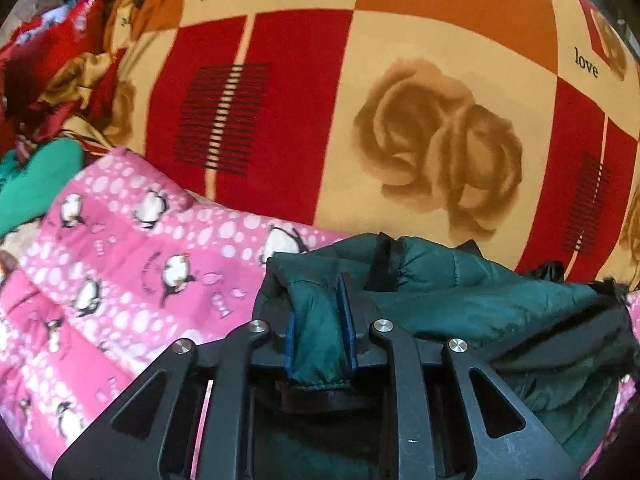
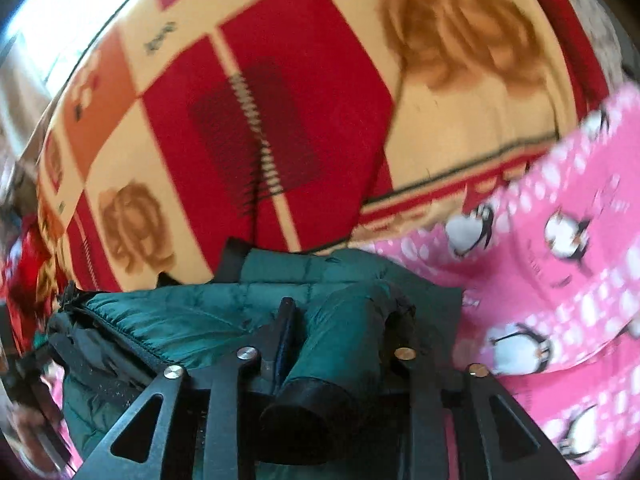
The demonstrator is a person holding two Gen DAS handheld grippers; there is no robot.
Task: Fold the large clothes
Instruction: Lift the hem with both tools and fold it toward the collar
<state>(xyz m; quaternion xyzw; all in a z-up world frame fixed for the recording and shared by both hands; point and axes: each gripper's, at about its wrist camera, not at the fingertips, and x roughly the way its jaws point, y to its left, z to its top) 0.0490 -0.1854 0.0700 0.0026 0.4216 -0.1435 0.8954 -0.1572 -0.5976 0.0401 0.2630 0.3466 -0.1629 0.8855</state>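
A dark green puffer jacket (image 1: 460, 292) lies bunched on a pink penguin-print quilt (image 1: 132, 280). In the left wrist view my left gripper (image 1: 318, 300) has a cuffed fold of the jacket filling the gap between its blue pads (image 1: 347, 320). The right wrist view shows the same green jacket (image 2: 192, 320) to the left, its zipper edge showing. My right gripper (image 2: 344, 316) holds a rolled sleeve with a black cuff between its black fingers (image 2: 285, 320). Both grippers sit low over the jacket, angled downward.
A bedspread (image 1: 360, 80) of red, orange and cream squares with brown roses stretches beyond the jacket. Crumpled red and gold clothes (image 1: 68, 60) pile at the far left, with a green cloth (image 1: 36, 188) below them. The pink quilt (image 2: 560, 300) rises at the right.
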